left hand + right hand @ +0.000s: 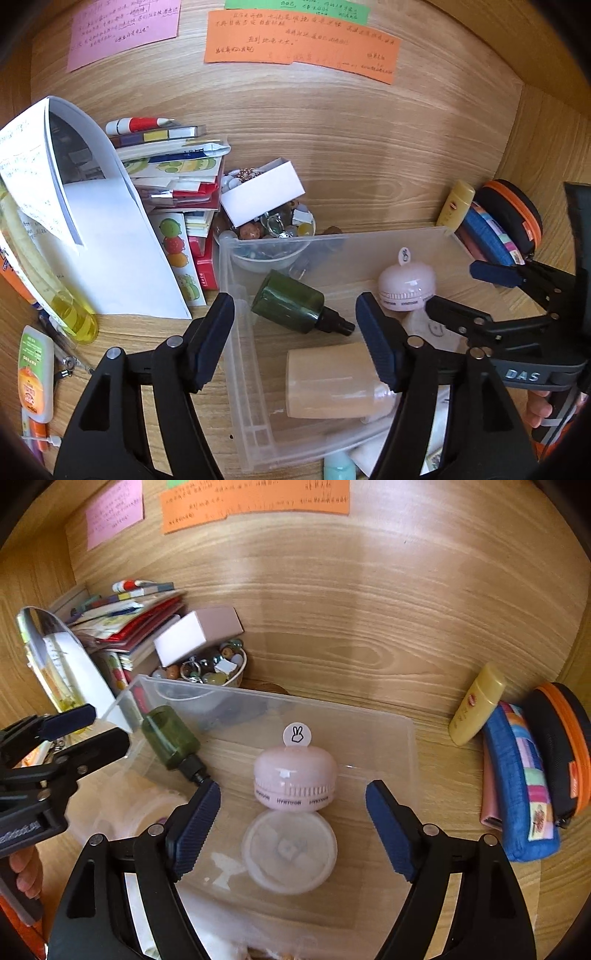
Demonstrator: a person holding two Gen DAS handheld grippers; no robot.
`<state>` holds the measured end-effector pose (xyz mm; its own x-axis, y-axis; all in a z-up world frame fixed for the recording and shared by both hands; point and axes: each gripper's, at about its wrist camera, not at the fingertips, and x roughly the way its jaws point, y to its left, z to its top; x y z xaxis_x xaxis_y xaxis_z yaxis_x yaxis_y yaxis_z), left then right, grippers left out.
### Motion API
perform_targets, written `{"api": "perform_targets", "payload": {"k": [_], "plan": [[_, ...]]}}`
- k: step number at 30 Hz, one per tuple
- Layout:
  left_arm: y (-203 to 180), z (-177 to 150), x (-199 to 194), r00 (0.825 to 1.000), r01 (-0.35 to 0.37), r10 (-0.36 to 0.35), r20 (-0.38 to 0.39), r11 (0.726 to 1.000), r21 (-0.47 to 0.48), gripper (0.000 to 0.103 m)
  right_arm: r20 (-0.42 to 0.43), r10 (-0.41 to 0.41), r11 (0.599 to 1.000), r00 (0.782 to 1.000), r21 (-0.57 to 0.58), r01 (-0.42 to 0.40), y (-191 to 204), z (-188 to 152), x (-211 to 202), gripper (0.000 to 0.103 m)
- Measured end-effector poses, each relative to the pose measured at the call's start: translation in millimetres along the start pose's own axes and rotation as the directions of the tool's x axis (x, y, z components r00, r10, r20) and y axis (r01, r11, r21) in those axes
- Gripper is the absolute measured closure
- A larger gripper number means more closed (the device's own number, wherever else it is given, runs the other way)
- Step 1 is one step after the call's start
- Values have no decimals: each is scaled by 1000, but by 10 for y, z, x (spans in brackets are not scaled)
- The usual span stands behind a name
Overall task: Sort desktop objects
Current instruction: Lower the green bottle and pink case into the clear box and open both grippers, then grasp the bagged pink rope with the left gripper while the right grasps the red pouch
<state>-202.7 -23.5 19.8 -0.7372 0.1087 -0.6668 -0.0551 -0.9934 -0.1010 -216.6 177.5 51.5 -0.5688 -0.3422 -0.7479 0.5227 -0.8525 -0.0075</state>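
A clear plastic bin [369, 236] stands on the wooden desk. Inside it lie a dark green bottle [288, 301] on its side, a beige jar [332, 380], a pink round gadget [295, 775] with a rabbit tag, and a flat white round case [290, 849]. My left gripper [295, 343] hangs open over the bin's left part, above the green bottle and the beige jar, pads touching neither. Over the pink gadget and the white case my right gripper [295, 823] is open wide, holding nothing. Each gripper shows in the other's view: right gripper [472, 291], left gripper [86, 731].
Left of the bin are a stack of books and cards [173, 166], white paper sheets [110, 251], a yellow liquid bottle [74, 314] and a bowl of beads [207, 668] under a white box. To the right lie a yellow tube [476, 705], a blue pouch [524, 786] and a black-orange case [565, 746].
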Motion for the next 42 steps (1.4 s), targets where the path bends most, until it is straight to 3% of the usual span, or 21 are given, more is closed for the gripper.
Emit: {"api": "perform_targets", "payload": {"k": [7, 8, 10, 15, 22, 32, 36, 42], "plan": [[-10, -64, -186, 1000, 11, -11, 16, 1000, -5, 34, 56, -18, 1000, 998, 1, 18, 18, -166, -311, 18], [-23, -89, -236, 1000, 22, -22, 19, 1000, 0, 32, 67, -15, 1000, 998, 4, 15, 13, -200, -372, 18], [-61, -147, -329, 999, 29, -30, 30, 999, 13, 15, 82, -16, 1000, 997, 5, 16, -1, -255, -472, 17], [-180, -297, -587, 997, 12, -16, 72, 998, 56, 14, 108, -40, 999, 993, -7, 41, -31, -384, -649, 17], [-252, -467, -827, 997, -4, -1, 71, 998, 68, 11, 115, -23, 1000, 993, 9, 22, -152, -638, -803, 17], [-276, -963, -884, 995, -89, 91, -30, 994, 71, 11, 111, -82, 996, 991, -27, 85, -237, -1107, -860, 16], [-302, -1207, -897, 987, -135, 141, -77, 987, 86, 11, 85, -54, 998, 995, -37, 57, -221, -1291, -854, 16], [-332, -1473, -955, 984, -97, 100, -145, 995, 27, 11, 51, -12, 999, 999, -43, 15, -152, -1532, -836, 16]]}}
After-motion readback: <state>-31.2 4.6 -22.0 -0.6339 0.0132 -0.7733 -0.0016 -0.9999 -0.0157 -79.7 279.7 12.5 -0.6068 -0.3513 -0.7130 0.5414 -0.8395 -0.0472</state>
